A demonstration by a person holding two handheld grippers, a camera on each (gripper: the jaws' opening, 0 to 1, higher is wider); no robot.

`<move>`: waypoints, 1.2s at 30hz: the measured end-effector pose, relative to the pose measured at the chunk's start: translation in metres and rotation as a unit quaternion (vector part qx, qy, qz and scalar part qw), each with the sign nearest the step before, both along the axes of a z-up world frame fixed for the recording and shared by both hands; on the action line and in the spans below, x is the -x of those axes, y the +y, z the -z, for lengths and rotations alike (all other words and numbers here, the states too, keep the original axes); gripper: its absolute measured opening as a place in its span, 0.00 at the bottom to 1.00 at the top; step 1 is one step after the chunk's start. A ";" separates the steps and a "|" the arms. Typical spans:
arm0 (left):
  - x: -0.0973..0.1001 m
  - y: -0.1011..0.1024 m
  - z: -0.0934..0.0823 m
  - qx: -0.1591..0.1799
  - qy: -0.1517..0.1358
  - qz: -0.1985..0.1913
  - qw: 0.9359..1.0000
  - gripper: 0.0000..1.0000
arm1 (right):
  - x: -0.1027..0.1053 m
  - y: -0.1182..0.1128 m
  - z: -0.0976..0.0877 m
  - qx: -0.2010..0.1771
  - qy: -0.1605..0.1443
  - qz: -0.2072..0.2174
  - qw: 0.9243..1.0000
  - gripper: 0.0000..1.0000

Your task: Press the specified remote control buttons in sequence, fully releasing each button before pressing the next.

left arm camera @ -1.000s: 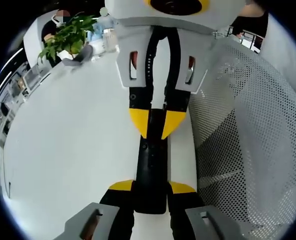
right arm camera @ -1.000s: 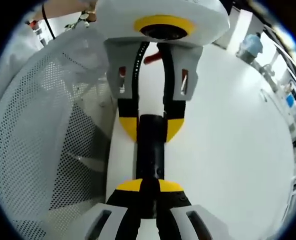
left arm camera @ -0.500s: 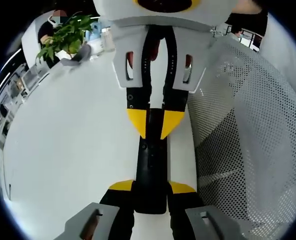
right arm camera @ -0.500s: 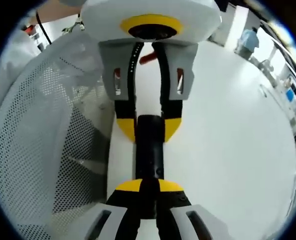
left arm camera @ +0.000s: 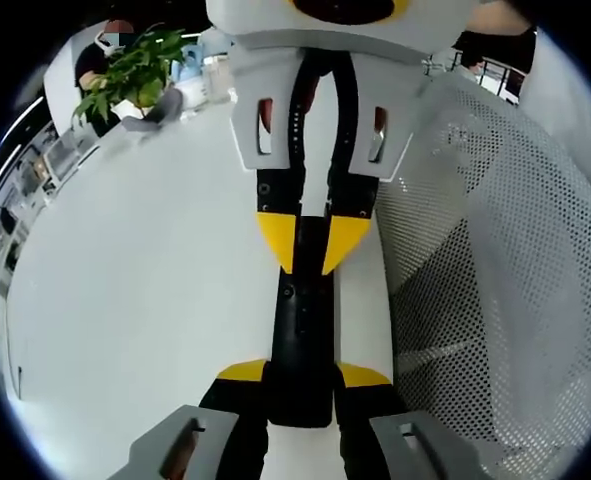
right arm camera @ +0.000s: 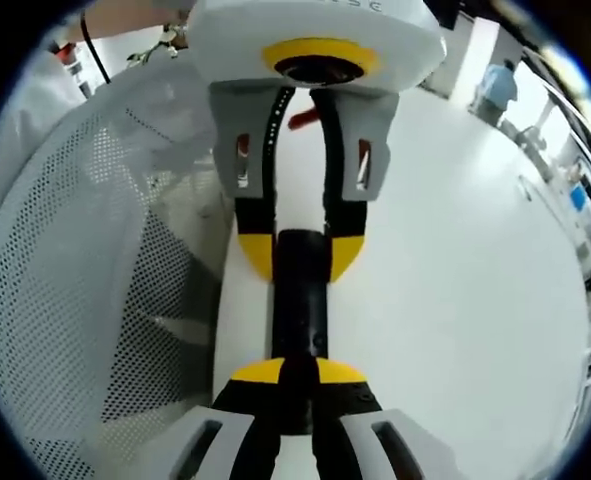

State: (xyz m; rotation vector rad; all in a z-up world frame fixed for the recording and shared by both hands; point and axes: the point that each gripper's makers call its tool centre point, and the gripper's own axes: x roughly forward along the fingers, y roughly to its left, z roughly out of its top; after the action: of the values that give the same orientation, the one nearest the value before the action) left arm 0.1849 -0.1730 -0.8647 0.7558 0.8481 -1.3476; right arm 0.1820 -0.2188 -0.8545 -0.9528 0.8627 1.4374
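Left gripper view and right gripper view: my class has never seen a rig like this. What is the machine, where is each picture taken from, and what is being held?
There is no robot. A person holds two hand tools, each with two yellow-tipped jaws and a fisheye camera that looks forward along them. In the left gripper view, the left gripper rises from the bottom and the right gripper faces it from the top. The right gripper view is the reverse. Each gripper clamps one end of a black remote control above a white table. Beside them is a white perforated panel, and a green plant stands further off.
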 end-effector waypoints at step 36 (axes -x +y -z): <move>0.003 -0.001 0.000 -0.029 -0.003 0.026 0.999 0.25 | 0.001 -0.002 0.002 0.032 0.019 0.041 0.998 0.07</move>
State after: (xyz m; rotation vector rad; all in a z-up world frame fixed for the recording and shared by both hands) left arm 0.1823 -0.1745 -0.8650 0.8320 0.8712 -1.3716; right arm 0.1809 -0.2207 -0.8564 -0.9298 0.9714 1.3679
